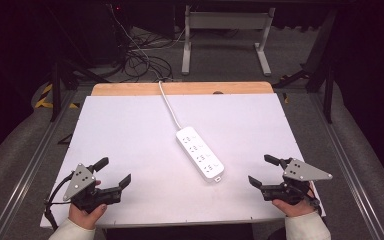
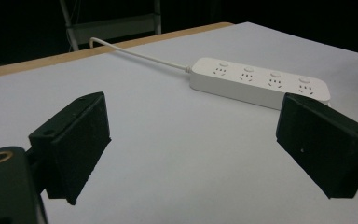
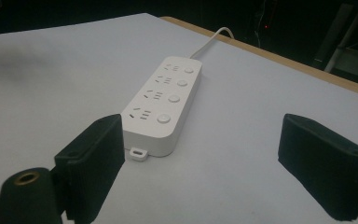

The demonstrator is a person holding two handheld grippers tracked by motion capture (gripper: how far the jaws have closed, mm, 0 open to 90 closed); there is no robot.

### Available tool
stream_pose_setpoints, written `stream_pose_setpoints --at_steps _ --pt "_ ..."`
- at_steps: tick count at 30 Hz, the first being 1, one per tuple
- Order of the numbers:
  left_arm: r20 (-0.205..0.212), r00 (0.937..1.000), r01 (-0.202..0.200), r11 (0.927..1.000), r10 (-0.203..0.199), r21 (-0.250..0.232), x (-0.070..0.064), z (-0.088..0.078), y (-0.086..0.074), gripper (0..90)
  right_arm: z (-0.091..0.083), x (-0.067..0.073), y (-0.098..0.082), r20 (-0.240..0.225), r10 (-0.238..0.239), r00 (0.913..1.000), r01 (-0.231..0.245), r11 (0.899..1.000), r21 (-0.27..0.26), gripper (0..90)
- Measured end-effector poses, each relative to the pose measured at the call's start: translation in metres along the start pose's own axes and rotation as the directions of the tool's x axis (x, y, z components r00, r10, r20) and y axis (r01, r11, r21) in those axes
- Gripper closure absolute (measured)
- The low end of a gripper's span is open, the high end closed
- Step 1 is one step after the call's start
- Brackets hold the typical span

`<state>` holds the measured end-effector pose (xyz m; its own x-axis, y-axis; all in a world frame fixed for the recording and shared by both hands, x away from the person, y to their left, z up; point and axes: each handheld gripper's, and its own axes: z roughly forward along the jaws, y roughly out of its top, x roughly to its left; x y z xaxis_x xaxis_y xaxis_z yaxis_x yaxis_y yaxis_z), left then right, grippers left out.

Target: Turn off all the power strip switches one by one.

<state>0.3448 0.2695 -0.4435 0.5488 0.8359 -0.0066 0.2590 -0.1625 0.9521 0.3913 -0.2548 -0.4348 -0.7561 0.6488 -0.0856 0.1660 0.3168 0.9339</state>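
Observation:
A white power strip [image 1: 200,153] with several sockets and buttons lies near the middle of the white table [image 1: 130,130], its cable [image 1: 169,106] running to the far edge. My left gripper [image 1: 113,171] rests open at the near left, nothing between its jaws. Open and empty as well, my right gripper [image 1: 264,170] sits at the near right. In the left gripper view the power strip [image 2: 256,81] lies ahead to the right of the gripper [image 2: 196,154]. The right gripper view has the power strip [image 3: 163,105] just beyond the left jaw of the gripper [image 3: 205,172].
A wooden strip [image 1: 180,88] borders the table's far edge. Behind it on the floor stand a white metal frame [image 1: 227,35] and a tangle of cables [image 1: 140,55]. Grey rails run along both sides of the table.

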Motion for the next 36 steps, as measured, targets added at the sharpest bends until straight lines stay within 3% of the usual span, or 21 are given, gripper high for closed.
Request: stream_pose_setpoints --at_steps 1,5,13,15,17,18,20,22,24,28,36 --pt "-0.010 0.9996 -0.025 0.9997 0.025 0.004 -0.001 0.000 0.000 10.8 0.000 0.000 0.000 -0.001 -0.001 1.0000 0.001 1.000 -0.003 15.0" --pt "-0.025 0.9978 -0.062 0.9981 0.062 0.008 -0.004 -0.001 0.001 10.8 -0.001 0.001 0.001 0.004 -0.007 1.0000 0.007 1.000 -0.008 16.9" --pt "-0.039 0.9953 -0.088 0.9960 0.089 0.015 -0.006 -0.001 0.001 10.9 0.000 0.003 0.002 0.017 -0.029 0.9994 0.029 1.000 0.010 16.6" --pt "-0.043 0.9952 -0.088 0.9961 0.088 0.014 -0.006 -0.001 0.001 10.9 0.000 0.003 0.003 0.028 -0.040 0.9988 0.039 0.999 0.017 16.7" --pt "-0.046 0.9966 -0.068 0.9977 0.068 0.007 -0.006 -0.001 0.001 10.9 -0.001 0.004 0.005 0.037 -0.039 0.9986 0.038 0.999 0.020 23.5" --pt "-0.045 0.9983 -0.036 0.9993 0.037 0.009 -0.004 -0.001 0.001 10.9 0.000 0.003 0.006 0.016 -0.022 0.9996 0.021 0.999 0.045 23.2" --pt "-0.050 0.9985 -0.019 0.9998 0.020 0.009 -0.003 -0.001 0.001 10.9 0.005 -0.001 0.010 -0.017 0.029 0.9994 -0.027 0.994 0.102 19.8" --pt "-0.061 0.9978 -0.027 0.9996 0.027 0.011 -0.003 -0.002 0.001 10.9 0.007 -0.002 0.011 -0.021 0.062 0.9978 -0.059 0.989 0.133 24.2" --pt "-0.072 0.9965 -0.041 0.9991 0.041 0.011 -0.004 -0.003 0.001 11.2 0.005 -0.002 0.012 -0.012 0.058 0.9983 -0.056 0.992 0.117 32.5" --pt "-0.076 0.9959 -0.048 0.9987 0.049 0.016 -0.004 -0.002 0.001 11.2 0.006 -0.001 0.016 -0.009 0.039 0.9992 -0.038 0.993 0.115 33.3" --pt "-0.079 0.9948 -0.062 0.9979 0.064 0.018 -0.005 -0.002 0.001 11.3 0.024 0.004 0.037 -0.043 0.001 0.9991 0.004 0.994 0.111 33.4"
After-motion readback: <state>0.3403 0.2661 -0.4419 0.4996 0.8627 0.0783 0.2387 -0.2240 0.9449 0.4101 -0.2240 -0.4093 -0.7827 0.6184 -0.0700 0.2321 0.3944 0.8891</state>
